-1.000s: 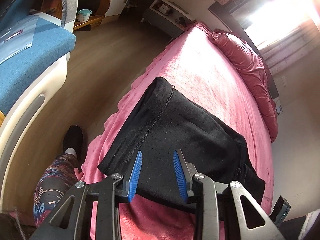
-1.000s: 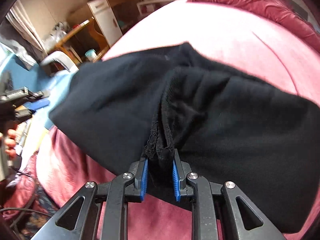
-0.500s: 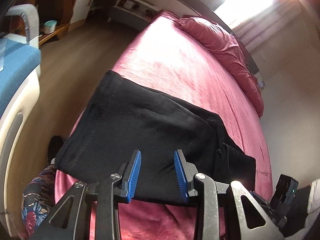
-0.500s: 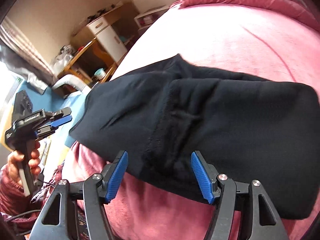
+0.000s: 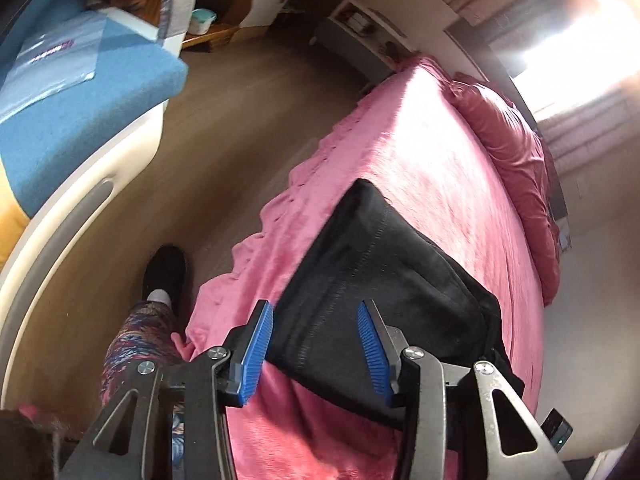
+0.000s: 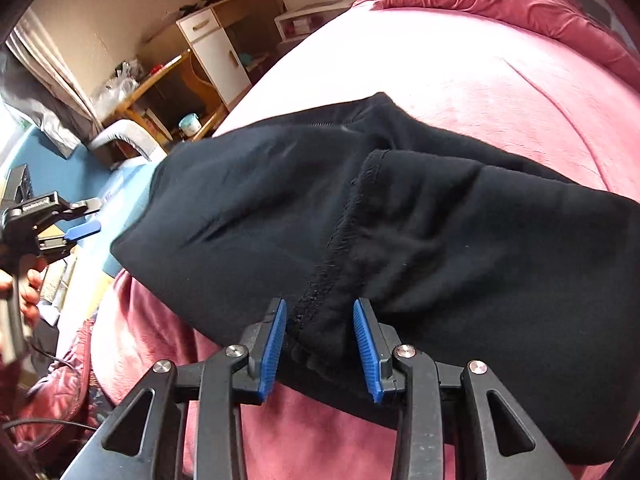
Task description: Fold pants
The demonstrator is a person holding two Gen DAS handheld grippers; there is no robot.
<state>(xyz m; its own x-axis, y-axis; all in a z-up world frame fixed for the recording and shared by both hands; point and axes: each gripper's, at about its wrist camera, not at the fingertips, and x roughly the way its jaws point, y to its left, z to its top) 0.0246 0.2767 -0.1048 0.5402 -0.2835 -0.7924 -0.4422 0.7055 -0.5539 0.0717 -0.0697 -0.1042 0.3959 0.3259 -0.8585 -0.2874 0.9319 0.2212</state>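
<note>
— Two layers of black pants [image 6: 400, 220] are stacked in a folded bundle at the near edge of the pink bed [image 6: 460, 80].
— And the right gripper [image 6: 320, 344]? Its jaws have just been closing around the near fold, though no pinch is seen yet.
— Left gripper [image 5: 316, 344], then: parted, just opened wider, nothing clamped, held above the bundle's near edge, likely for another fold.

Pants [image 6: 440, 240]: matt black knit cloth with a fuzzy raw seam, bed cover [image 5: 432, 168]: pink plush fleece, fingers [image 6: 276, 340]: ribbed blue rubbery pads on matt black plastic, floor [image 5: 248, 128]: smooth wood-look boards, cabinet [image 6: 216, 52]: glossy white panels
</note>
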